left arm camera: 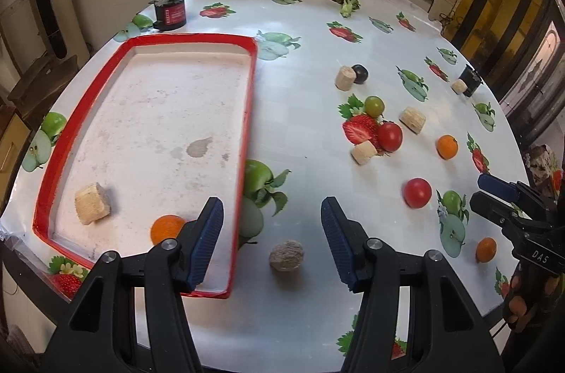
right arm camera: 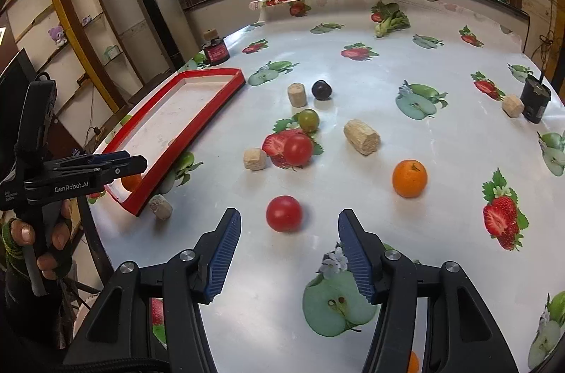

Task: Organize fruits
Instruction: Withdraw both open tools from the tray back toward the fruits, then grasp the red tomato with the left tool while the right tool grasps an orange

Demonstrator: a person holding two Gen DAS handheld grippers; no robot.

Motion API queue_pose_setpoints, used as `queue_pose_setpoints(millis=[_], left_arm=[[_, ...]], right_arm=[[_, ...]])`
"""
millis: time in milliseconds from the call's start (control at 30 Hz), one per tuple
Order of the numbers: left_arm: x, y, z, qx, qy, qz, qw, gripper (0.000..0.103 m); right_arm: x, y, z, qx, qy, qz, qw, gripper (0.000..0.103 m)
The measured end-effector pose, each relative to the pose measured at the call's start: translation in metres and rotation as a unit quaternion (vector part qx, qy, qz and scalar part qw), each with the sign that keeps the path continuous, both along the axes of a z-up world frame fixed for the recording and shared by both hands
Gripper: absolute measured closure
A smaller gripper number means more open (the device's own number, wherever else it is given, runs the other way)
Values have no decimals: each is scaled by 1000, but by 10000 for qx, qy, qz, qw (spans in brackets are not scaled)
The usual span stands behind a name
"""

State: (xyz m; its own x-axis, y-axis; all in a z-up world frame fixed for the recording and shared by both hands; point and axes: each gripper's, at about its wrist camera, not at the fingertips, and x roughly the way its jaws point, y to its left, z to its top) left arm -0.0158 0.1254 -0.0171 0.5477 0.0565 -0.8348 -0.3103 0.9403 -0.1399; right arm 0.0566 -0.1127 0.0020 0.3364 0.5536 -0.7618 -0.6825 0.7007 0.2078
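My left gripper point(left arm camera: 270, 214) hangs open over the table beside the red-rimmed tray point(left arm camera: 249, 126); a grey-brown lump point(left arm camera: 286, 254) lies between its fingers, untouched. The tray holds an orange point(left arm camera: 166, 226) and a beige cork block point(left arm camera: 92, 208). My right gripper point(right arm camera: 290, 220) is open, and a red tomato point(right arm camera: 284, 213) sits just ahead of its tips, clear of both pads. Further out lie another tomato point(right arm camera: 298, 149), a green fruit point(right arm camera: 308, 119), a dark plum point(right arm camera: 321, 89) and an orange point(right arm camera: 409, 179). A second loose orange point(left arm camera: 486, 250) lies near the front edge.
Cork pieces point(right arm camera: 362, 137) are scattered among the fruit on the fruit-print tablecloth. A dark jar point(right arm camera: 216, 50) stands at the far left and a black cup point(right arm camera: 536, 101) at the far right. A hand holds the left gripper point(right arm camera: 134, 163) by the tray's near corner.
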Motion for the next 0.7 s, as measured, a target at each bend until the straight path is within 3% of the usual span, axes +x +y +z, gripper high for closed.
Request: queue_pose_setpoints(millis=[367, 700], left_arm=[[20, -55, -5, -205, 45, -651, 9977, 47], [47, -101, -18, -290, 266, -1259, 9913, 47]], right_arm=[[19, -39, -6, -28, -12, -509, 9987, 43], [47, -47, -16, -171, -27, -745, 9971, 43]])
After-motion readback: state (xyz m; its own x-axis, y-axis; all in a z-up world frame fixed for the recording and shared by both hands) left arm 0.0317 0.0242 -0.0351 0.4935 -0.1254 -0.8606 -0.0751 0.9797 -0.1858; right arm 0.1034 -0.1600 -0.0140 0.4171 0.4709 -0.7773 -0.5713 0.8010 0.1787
